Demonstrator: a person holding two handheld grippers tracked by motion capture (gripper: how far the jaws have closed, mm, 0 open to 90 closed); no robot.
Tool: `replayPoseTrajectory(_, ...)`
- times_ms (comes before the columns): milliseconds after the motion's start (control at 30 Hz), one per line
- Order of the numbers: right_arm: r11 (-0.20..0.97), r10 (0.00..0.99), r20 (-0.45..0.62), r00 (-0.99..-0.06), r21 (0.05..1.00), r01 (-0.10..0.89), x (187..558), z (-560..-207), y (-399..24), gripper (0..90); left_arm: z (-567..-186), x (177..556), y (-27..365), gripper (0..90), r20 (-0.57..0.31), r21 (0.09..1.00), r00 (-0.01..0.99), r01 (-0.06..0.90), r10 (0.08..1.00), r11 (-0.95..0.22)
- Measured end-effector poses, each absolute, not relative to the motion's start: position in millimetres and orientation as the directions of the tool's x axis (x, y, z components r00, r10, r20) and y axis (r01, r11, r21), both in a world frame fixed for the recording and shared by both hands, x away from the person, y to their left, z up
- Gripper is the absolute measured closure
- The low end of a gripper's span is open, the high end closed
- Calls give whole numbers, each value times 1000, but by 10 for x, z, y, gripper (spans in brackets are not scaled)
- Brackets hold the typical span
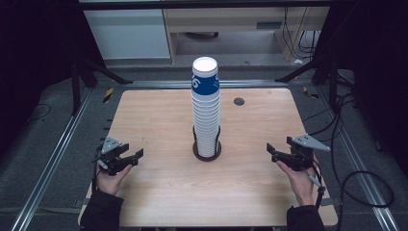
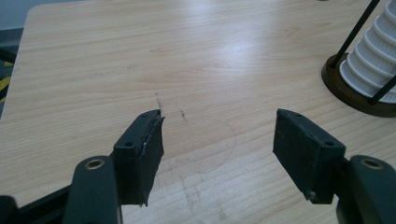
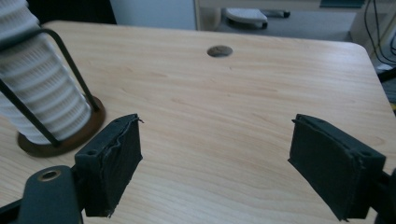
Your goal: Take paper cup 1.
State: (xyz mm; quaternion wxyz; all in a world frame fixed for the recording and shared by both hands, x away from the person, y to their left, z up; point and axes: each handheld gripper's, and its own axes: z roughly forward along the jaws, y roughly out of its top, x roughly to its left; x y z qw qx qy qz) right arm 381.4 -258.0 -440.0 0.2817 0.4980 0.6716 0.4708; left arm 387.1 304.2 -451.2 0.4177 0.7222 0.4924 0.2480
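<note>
Now the tall upright stack of cups (image 1: 206, 108) is flanked at much the same distance by the left gripper (image 1: 132, 160) and right gripper (image 1: 276, 153), both held open and empty

Cup stack (image 2: 373, 65) was cut off by the top-right edge in the left gripper view and by the top-left edge in the right gripper view. Its holder base (image 3: 60, 135) was partly hidden behind the stack. Blue print on the top cup (image 1: 205, 79) was too small to read.
</note>
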Motion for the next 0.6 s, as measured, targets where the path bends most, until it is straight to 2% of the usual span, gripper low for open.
replayPoseTrajectory(133, 68, 916, 105, -388, 911, 407, 3804, -4369, -2538, 160, -4526, 3877, 3044, 290, -73, 843, 408, 513, 910, -162)
replayPoseTrajectory(333, 114, 903, 84, -422, 899, 423, 3796, -4335, -2426, 175, -4539, 3888, 3037, 288, -63, 838, 424, 515, 904, -182)
replayPoseTrajectory(600, 137, 882, 67, -466, 910, 391, 3778, -4162, -2271, 161, -4542, 3907, 3077, 273, -69, 839, 417, 517, 906, -173)
